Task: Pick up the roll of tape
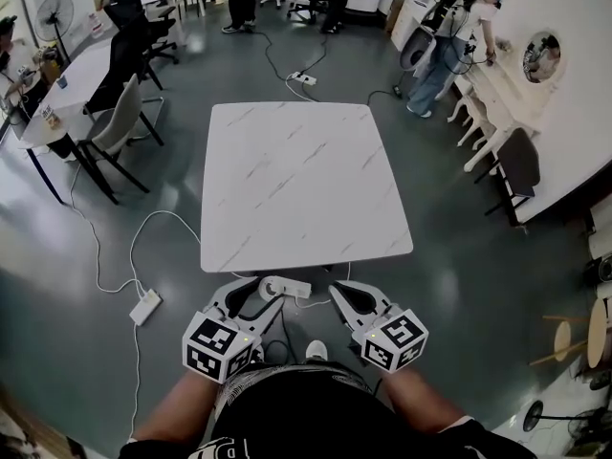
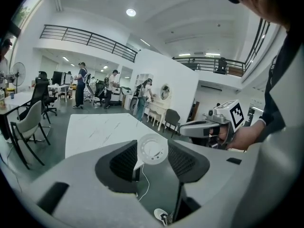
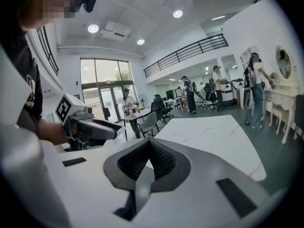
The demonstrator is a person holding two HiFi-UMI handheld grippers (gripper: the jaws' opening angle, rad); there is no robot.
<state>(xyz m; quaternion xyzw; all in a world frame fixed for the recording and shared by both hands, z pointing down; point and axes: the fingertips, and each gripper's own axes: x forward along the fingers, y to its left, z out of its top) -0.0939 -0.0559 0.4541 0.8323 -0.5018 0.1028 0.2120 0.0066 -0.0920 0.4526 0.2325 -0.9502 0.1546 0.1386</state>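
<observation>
Because the left gripper (image 1: 264, 293) pinches the roll (image 2: 152, 149) only at its jaw tips, over the floor (image 1: 459, 285) just short of the table (image 1: 296, 180), a slackened squeeze or a jolt could drop it. Roll: small, white, flat ring with a pale hub. Right gripper (image 3: 149, 148): jaws together, empty.

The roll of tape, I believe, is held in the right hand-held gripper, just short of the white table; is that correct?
Not quite: the roll of tape is held in the left hand-held gripper instead, as the left gripper view shows. It is indeed just short of the white table.
</observation>
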